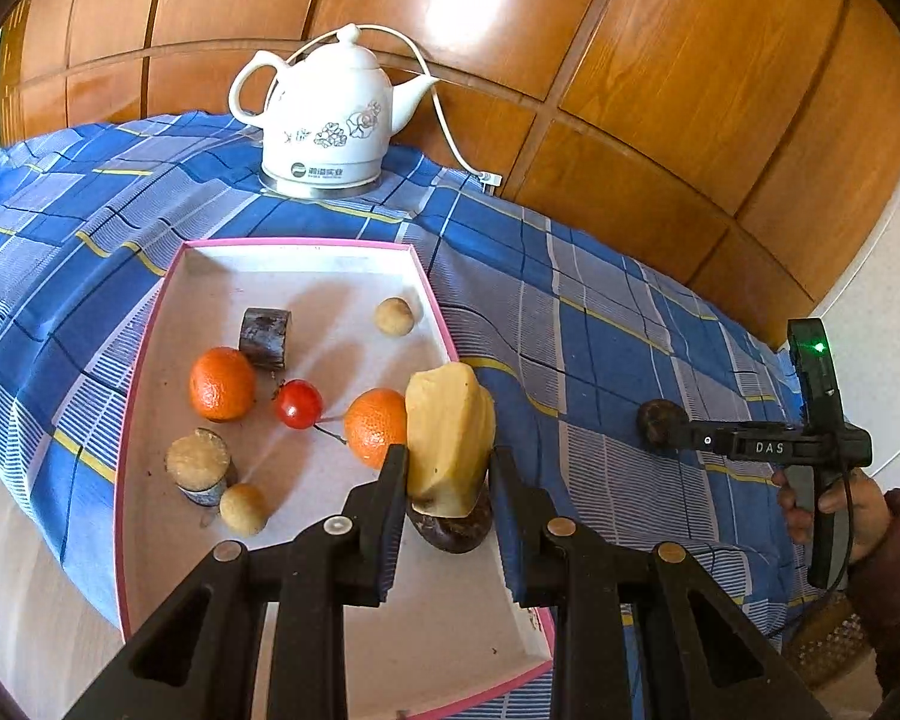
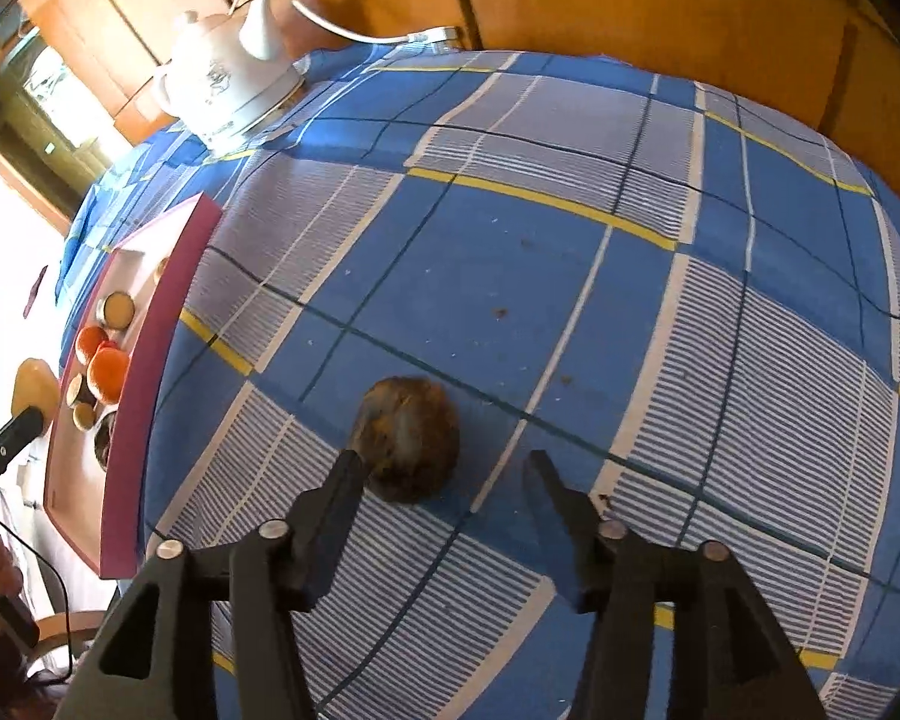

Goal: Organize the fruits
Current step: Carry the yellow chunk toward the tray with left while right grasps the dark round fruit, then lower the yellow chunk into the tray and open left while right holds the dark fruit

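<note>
My left gripper (image 1: pixel 447 459) is shut on a pale yellow peeled fruit piece (image 1: pixel 449 432) and holds it over the near right part of the pink-rimmed white tray (image 1: pixel 306 243). A dark brown fruit (image 1: pixel 453 531) lies in the tray right under it. In the tray are two oranges (image 1: pixel 222 383), a red tomato (image 1: pixel 298 403), two small beige balls (image 1: pixel 393 316) and two cut stem pieces (image 1: pixel 264 333). My right gripper (image 2: pixel 447 468) is open on the cloth, with a brown round fruit (image 2: pixel 411 438) just ahead, against its left finger (image 2: pixel 345 480).
A white ceramic kettle (image 1: pixel 330 120) with a cord stands at the back of the table. A blue checked cloth (image 2: pixel 570 276) covers the table. Wooden panelling (image 1: pixel 630 60) rises behind. The tray also shows in the right wrist view (image 2: pixel 144 360), at the left.
</note>
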Action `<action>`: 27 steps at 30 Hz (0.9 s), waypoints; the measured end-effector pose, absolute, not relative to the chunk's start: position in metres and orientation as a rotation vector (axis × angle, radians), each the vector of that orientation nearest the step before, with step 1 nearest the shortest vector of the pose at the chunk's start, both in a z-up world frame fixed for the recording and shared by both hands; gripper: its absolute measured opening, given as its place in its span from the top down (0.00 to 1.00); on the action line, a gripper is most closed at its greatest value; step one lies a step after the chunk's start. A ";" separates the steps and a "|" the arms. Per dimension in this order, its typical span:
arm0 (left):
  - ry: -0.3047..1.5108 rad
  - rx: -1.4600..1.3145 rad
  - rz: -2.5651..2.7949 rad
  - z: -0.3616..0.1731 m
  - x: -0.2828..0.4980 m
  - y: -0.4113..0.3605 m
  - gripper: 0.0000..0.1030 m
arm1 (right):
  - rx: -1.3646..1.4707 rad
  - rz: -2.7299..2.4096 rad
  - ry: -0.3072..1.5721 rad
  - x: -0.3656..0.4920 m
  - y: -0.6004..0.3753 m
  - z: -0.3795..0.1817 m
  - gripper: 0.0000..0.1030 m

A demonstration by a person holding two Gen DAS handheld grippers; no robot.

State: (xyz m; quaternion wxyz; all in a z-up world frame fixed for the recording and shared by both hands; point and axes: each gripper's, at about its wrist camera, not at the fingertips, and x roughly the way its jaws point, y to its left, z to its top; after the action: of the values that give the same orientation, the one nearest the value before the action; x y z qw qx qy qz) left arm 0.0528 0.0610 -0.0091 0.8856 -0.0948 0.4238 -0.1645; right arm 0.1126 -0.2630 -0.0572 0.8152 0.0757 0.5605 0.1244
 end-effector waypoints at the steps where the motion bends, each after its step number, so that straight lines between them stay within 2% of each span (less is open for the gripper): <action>1: 0.883 -0.200 -0.341 -0.010 0.053 0.062 0.74 | 0.136 0.266 1.192 0.113 -0.259 -0.057 0.40; 11: 0.873 -0.227 -0.294 -0.009 0.048 0.084 0.74 | 0.021 0.220 1.179 0.127 -0.232 -0.063 0.40; 12: 0.868 -0.233 -0.280 -0.008 0.047 0.091 0.74 | 0.030 0.214 1.179 0.129 -0.231 -0.065 0.42; 13: 0.863 -0.239 -0.266 -0.007 0.046 0.096 0.74 | 0.027 0.201 1.177 0.130 -0.231 -0.066 0.54; 16: 0.850 -0.266 -0.226 -0.005 0.044 0.114 0.74 | -0.036 0.180 1.169 0.129 -0.222 -0.069 0.59; 22: 0.833 -0.346 -0.180 -0.001 0.049 0.142 0.74 | -0.071 0.177 1.153 0.126 -0.218 -0.070 0.59; 27: 0.841 -0.372 -0.219 0.001 0.064 0.136 0.74 | -0.064 0.183 1.149 0.128 -0.220 -0.072 0.59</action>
State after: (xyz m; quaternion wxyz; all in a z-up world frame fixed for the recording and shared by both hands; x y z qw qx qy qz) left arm 0.0639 0.1357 0.0007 0.8903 -0.1790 0.4052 -0.1056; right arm 0.1277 -0.2200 -0.0718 0.8350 -0.0300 0.5426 0.0865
